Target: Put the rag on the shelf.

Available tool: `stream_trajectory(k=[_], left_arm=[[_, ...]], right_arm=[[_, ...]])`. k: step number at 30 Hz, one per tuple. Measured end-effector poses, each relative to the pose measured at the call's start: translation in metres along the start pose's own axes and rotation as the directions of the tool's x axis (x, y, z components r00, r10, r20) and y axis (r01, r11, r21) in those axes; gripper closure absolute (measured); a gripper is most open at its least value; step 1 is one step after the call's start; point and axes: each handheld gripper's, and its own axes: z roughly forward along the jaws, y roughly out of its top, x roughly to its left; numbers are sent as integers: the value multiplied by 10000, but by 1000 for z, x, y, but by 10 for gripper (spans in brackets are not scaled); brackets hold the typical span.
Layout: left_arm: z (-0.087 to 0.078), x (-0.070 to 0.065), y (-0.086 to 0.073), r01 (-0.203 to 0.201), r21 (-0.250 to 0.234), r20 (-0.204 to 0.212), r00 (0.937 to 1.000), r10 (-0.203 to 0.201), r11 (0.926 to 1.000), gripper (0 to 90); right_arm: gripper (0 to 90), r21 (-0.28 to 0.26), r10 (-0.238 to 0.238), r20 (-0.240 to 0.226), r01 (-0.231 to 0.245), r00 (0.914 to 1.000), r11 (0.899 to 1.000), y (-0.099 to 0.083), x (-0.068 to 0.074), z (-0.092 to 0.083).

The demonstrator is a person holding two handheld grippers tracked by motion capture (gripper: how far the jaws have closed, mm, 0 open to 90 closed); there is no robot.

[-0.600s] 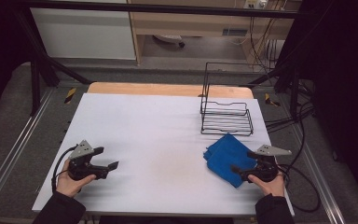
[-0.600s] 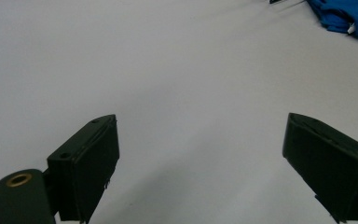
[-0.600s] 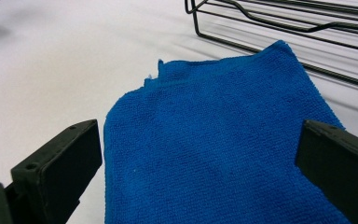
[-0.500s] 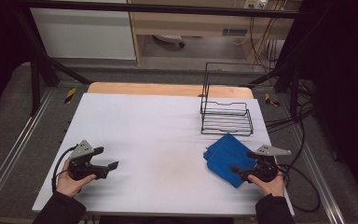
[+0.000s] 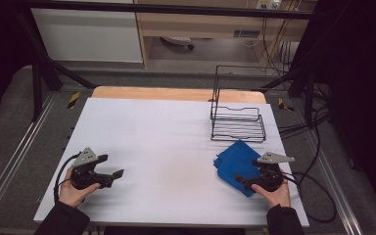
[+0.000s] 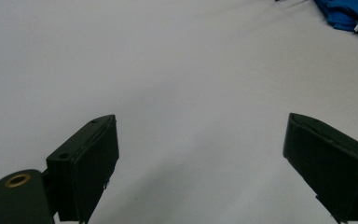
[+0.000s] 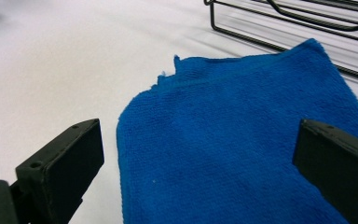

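Observation:
A folded blue cloth (image 5: 234, 159) lies flat on the white table (image 5: 166, 132) at the near right, just in front of a black wire rack (image 5: 237, 122). My right gripper (image 5: 247, 175) rests at the cloth's near edge and points left over it. In the right gripper view the cloth (image 7: 242, 140) spreads between and beyond the wide-apart jaws of this gripper (image 7: 196, 172), which is open and clamps nothing. My left gripper (image 5: 111, 165) sits at the near left, open over bare table (image 6: 186, 84). Its jaws (image 6: 200, 158) hold nothing, and the cloth (image 6: 349, 14) shows far off.
The wire rack (image 7: 289, 18) stands upright just behind the cloth. Cables (image 5: 318, 196) trail off the table's right edge. A wooden strip (image 5: 176, 94) runs along the far edge. Dark frame rails flank the table on both sides.

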Motion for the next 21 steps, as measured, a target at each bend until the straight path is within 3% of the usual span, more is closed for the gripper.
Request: stream_trajectory(k=[11,21], left_arm=[[0,1,-1,41,48,-55,10000,-41,10000,102],[0,1,-1,70,59,-74,9999,-69,10000,107]], right_arm=[[54,227,-144,392,135,9991,9997,7,13,12],[310,793,-939,310,912,9951,9927,18,35,37]])
